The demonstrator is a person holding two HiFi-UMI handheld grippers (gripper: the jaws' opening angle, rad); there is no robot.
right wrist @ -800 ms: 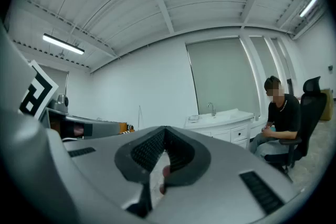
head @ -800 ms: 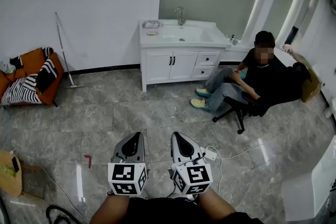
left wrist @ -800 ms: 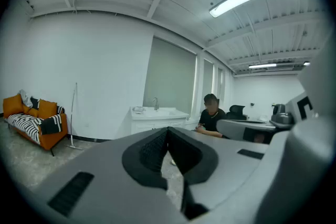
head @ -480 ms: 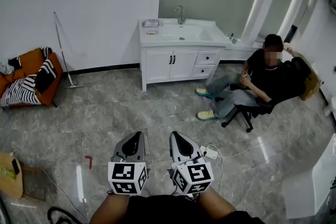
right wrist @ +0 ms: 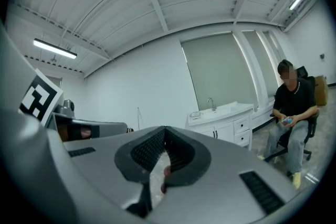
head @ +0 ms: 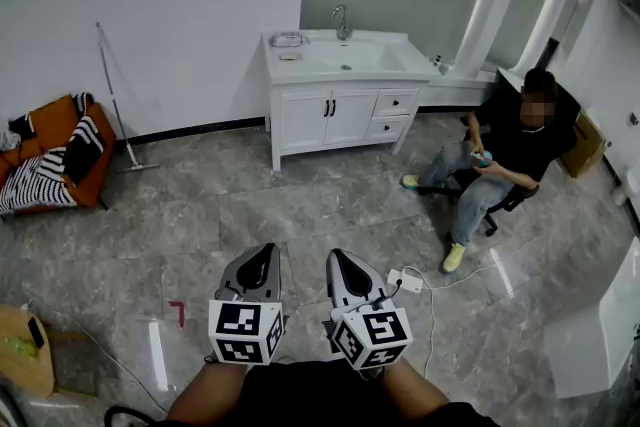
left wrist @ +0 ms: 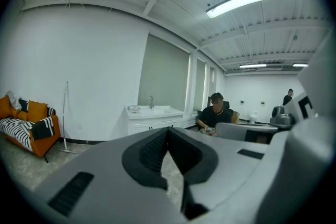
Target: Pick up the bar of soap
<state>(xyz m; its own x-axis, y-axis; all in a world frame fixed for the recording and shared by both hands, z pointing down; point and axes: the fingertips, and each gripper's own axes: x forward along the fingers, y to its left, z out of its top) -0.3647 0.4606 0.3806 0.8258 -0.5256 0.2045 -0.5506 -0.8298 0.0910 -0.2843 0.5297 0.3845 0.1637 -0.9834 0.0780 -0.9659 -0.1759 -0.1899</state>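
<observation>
A white vanity point(head: 340, 75) with a sink and tap stands against the far wall, several steps ahead. On its left counter lie a small dish point(head: 288, 40) and a small pale bar, apparently the soap point(head: 289, 56). My left gripper point(head: 265, 254) and right gripper point(head: 335, 258) are held side by side low in the head view, over the floor and far from the vanity. Both are shut with nothing between the jaws. The left gripper point(left wrist: 168, 129) looks toward the vanity point(left wrist: 152, 113). In the right gripper view, the right gripper point(right wrist: 165, 128) also faces the vanity point(right wrist: 220, 113).
A person point(head: 515, 140) sits on a wheeled chair right of the vanity. An orange sofa point(head: 55, 155) and a leaning mop point(head: 120, 105) are at the left wall. A power strip with cable point(head: 410, 280) lies just ahead on the right. A wooden stool point(head: 25, 350) stands at lower left.
The seated person has rolled on the chair to the right, away from the vanity. Both grippers stay shut and keep their place in the view.
</observation>
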